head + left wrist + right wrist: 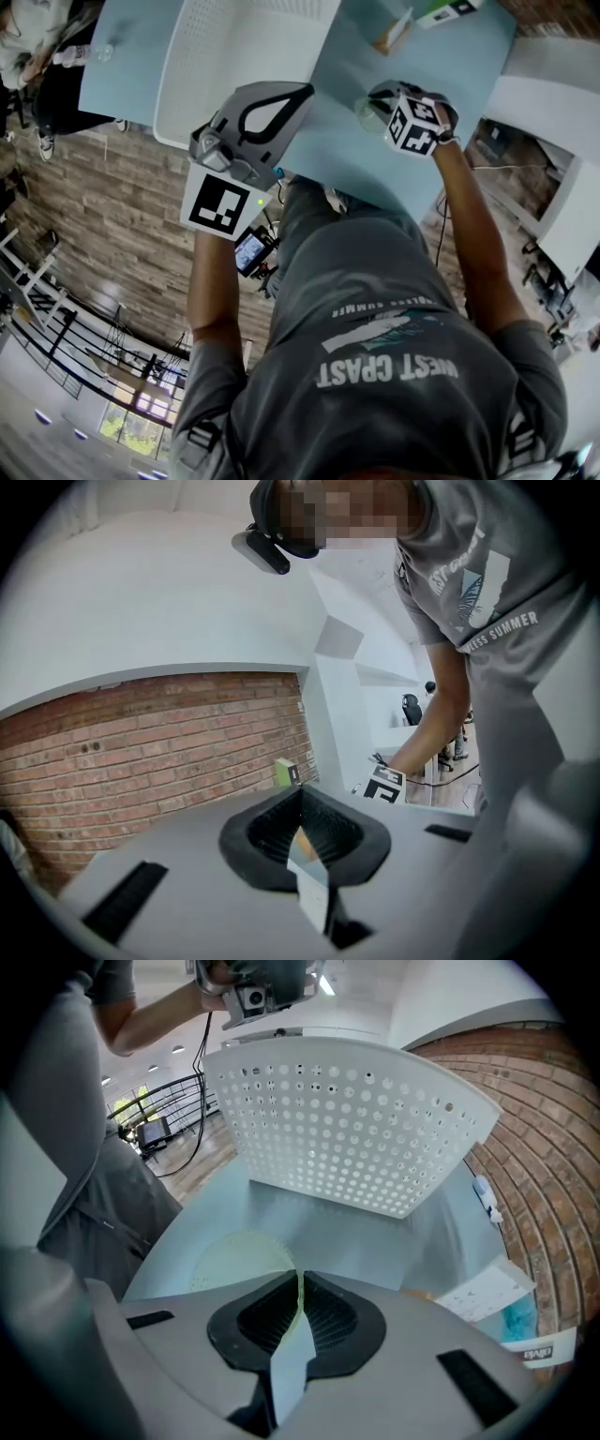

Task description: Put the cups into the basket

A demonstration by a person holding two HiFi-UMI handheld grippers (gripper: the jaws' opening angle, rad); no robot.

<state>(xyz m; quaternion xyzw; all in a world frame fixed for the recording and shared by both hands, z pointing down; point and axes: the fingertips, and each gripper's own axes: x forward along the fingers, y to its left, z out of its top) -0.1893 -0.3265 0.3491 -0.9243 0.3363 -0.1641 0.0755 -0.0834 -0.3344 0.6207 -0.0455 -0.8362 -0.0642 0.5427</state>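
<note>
the right gripper [298, 1290] is shut on the thin wall of a pale, see-through cup [232, 1258], so the cup is pinched by one side only. it is held low over the table [309, 1215], near the basket [347, 1119] but not yet in it; whether its base touches the table cannot be told. the left gripper [302, 834] is closed with nothing between its jaws and is raised away from the table, aimed at the brick wall [159, 742].

several risks are judged from this. the soft wall may be buckled by the pinch, or the cup may swing and be dropped on the way across. if it is carried too low, the basket's rim may be clipped. the basket looks light and is braced by nothing, so it may be shoved along the smooth top. no second cup is seen.

the table is light blue and plain. a bottle [84, 54], a box [448, 9] and a paper sheet [483, 1293] lie on it. a wood plank floor [112, 206] is seen below.
</note>
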